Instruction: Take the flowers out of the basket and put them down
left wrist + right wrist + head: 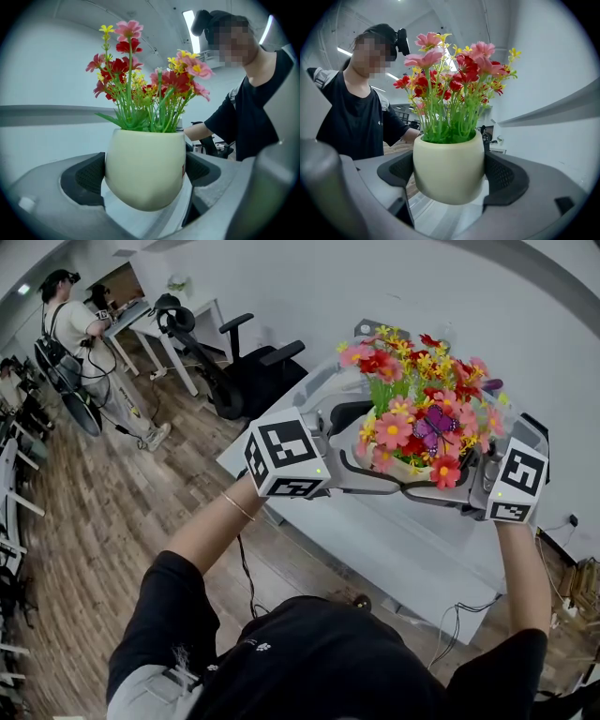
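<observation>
A: Nearest item?
B: We list the left gripper (pixel 364 468) and the right gripper (pixel 469 482), each clamped on the cream pot (pixel 449 171) from opposite sides. It sits between them, equally near both.
A: Axis?
B: Roughly upright, stems up. We judge the pot lifted clear of the white table (pixel 356 531) below, so the set-down runs straight down.
A: Contents?
B: Artificial flowers (pixel 427 404) – pink, red and yellow blooms, green stems, one purple butterfly. We see no basket.
</observation>
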{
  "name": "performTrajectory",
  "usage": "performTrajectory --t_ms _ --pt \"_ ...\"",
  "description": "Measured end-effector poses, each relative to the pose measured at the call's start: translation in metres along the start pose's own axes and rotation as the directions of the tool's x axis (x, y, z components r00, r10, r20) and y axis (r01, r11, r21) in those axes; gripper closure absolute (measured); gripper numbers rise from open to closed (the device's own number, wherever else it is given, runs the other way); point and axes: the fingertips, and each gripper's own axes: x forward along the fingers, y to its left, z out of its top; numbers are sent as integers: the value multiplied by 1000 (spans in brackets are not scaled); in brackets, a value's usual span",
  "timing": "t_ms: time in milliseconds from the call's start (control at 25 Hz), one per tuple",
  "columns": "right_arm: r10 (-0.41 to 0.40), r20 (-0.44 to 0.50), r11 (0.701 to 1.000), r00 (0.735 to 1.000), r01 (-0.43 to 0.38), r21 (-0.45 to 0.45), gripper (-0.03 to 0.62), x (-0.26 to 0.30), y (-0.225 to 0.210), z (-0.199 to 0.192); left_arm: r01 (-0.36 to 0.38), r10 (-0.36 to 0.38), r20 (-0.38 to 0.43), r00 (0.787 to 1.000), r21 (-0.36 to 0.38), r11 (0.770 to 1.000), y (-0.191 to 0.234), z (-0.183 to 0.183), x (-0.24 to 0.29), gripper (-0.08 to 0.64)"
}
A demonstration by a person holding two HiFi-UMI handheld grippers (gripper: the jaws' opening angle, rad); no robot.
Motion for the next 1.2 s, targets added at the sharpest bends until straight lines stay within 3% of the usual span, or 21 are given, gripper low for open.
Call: performTrajectory --t_ms 800,1200 --pt "76 1 997 997 -76 0 133 12 13 10 -73 73 -2 997 -25 997 -8 5 -19 40" --pt "135 -12 991 991 -135 -17 133 40 33 30 -134 134 6 991 -35 990 -19 13 -57 40"
